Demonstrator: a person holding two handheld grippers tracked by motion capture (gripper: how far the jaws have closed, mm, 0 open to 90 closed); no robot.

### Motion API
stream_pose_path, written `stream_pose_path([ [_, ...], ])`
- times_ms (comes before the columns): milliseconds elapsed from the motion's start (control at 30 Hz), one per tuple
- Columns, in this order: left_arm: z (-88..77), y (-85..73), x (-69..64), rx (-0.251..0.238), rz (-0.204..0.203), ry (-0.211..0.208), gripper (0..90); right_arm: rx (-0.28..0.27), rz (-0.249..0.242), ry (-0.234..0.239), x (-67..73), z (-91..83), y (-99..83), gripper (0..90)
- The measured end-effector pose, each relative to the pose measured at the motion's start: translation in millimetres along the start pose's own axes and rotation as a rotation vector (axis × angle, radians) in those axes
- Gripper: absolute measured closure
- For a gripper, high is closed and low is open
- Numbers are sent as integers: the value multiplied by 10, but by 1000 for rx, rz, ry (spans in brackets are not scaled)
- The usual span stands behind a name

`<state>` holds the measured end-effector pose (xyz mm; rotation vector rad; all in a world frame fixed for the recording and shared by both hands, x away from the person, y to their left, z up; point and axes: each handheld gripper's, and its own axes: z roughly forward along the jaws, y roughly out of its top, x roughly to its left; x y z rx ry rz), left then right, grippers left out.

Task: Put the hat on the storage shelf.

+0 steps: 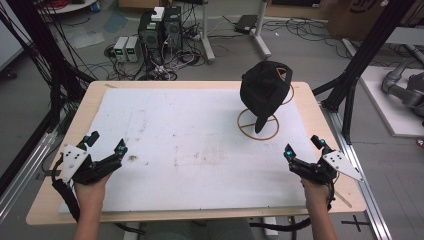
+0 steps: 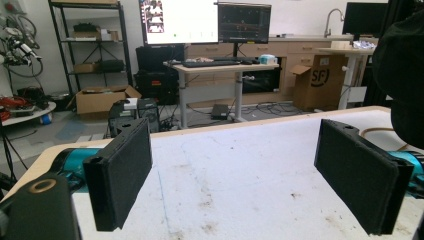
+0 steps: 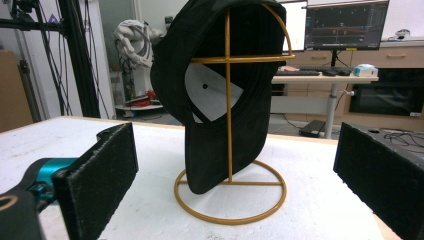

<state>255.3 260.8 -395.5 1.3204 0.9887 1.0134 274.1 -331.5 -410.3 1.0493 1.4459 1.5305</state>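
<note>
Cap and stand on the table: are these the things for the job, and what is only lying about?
For the job:
cap
stand
left gripper
right gripper

Lying about:
computer towers on the floor
cardboard box
monitors

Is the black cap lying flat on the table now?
No, the black cap hangs on the gold wire stand, with its brim pointing down above the stand's round base.

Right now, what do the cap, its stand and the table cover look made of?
Cap: black matte fabric, stitched brim, hangs limp.
Stand: thin rod, likely metal, satin gold paint.
Table cover: white, pebbled, stained, probably foam board.
</note>
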Motion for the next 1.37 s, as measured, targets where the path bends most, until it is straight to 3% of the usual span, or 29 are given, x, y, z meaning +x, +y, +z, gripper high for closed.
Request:
stream_pose_path([
  [1367, -17, 9, 5, -8, -1, 7, 155, -8, -2, -3, 5, -16, 16, 34],
])
